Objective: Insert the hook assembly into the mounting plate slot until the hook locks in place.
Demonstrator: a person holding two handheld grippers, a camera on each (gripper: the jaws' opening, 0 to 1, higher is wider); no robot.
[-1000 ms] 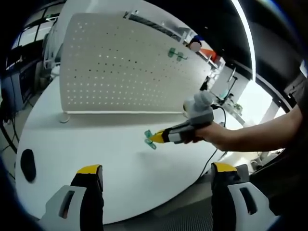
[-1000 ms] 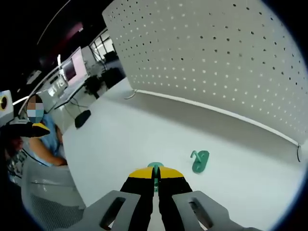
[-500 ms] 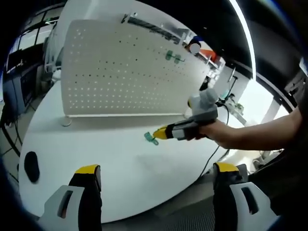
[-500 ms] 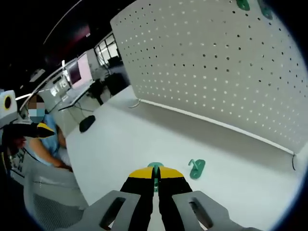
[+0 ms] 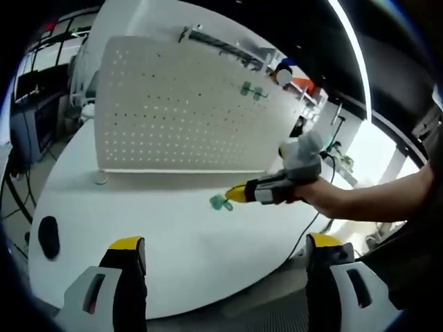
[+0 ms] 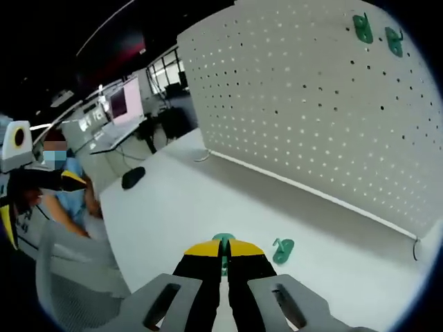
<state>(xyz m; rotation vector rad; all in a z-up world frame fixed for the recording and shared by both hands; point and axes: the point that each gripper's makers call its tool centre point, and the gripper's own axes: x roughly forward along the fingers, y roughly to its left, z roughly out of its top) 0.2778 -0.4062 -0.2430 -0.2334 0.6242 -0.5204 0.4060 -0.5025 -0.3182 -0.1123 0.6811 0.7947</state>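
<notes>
A big white round table (image 5: 173,235) stands in a dim room with desks and screens behind it. On the table a white board full of little holes (image 5: 180,111) stands up straight, so hooks can be pushed into it from the front.

The right gripper (image 6: 223,256) has its yellow tips pressed together on a small green plastic hook (image 6: 223,241). In the left gripper view the same gripper (image 5: 234,195) holds that hook (image 5: 221,202) out in the air above the table, pointed toward the board. I think it is held by its back end so the front can go into a hole.

The left gripper (image 5: 225,252) waits low near the table edge with its jaws wide apart and nothing in them.

I count four green hooks. Two hooks (image 6: 376,33) already hang high up on the board, side by side. One more hook (image 6: 282,250) lies on the table, probably waiting its turn. The fourth is the one being carried.

A small black oval thing (image 5: 48,236) also lies on the table, well apart from the hooks.
</notes>
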